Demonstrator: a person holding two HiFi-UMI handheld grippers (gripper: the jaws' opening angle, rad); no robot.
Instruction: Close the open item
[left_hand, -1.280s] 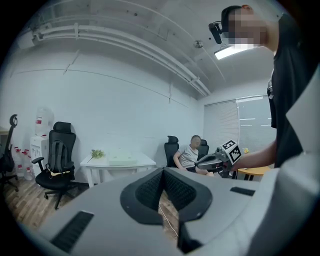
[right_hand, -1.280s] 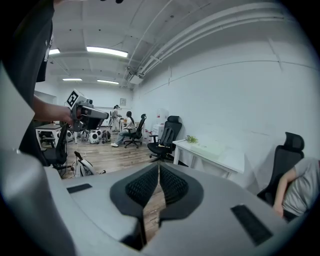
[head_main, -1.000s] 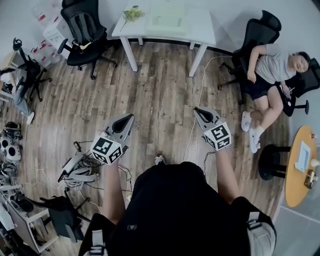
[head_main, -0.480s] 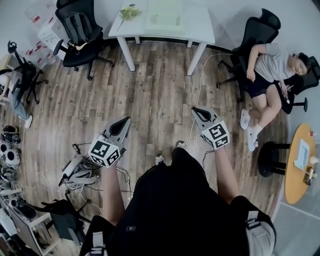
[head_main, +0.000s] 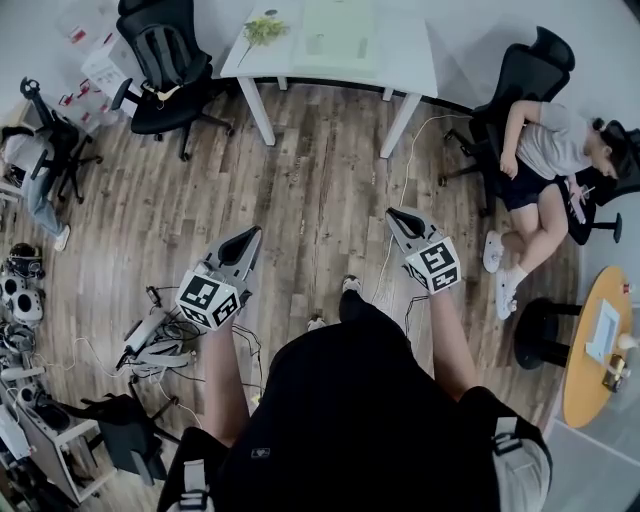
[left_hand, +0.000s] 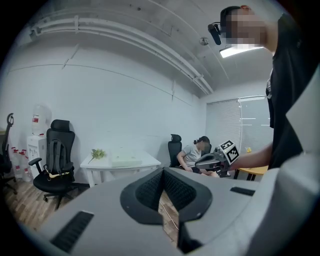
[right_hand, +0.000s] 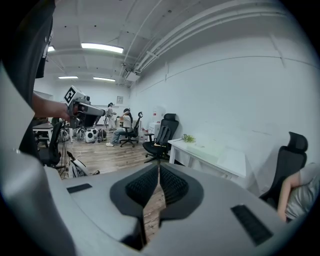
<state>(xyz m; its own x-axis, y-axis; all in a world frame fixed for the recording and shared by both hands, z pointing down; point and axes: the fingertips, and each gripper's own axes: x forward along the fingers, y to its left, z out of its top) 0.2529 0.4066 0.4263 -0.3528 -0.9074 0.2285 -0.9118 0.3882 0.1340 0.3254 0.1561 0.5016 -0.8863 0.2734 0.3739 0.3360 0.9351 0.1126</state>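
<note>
I read no text. Black-and-white square markers on left gripper's grey cube (head_main: 208, 298), right gripper's grey cube (head_main: 437, 263): patterns only. Small red label (left_hand: 36, 119) on tall white dispenser (left_hand: 36, 147): illegible.

I count two grippers on my feed, the left gripper (head_main: 254, 233) and the right gripper (head_main: 393, 214). Each carries one marker cube, so two cubes in all. There is one white table (head_main: 405, 60), with one green plant sprig (head_main: 264, 27) and one pale green sheet (head_main: 335, 38) on it. Of black office chairs I can be sure of two: one chair near the table's left end (head_main: 165, 55) and one chair on the right (head_main: 525, 75), with one person (head_main: 550, 150) slumped in it. I also count one round wooden table (head_main: 585, 375), one black stool (head_main: 537, 335) and one white cable (head_main: 404, 195) on the floor. The gear heaped at the left edge is too cluttered for me to count.
</note>
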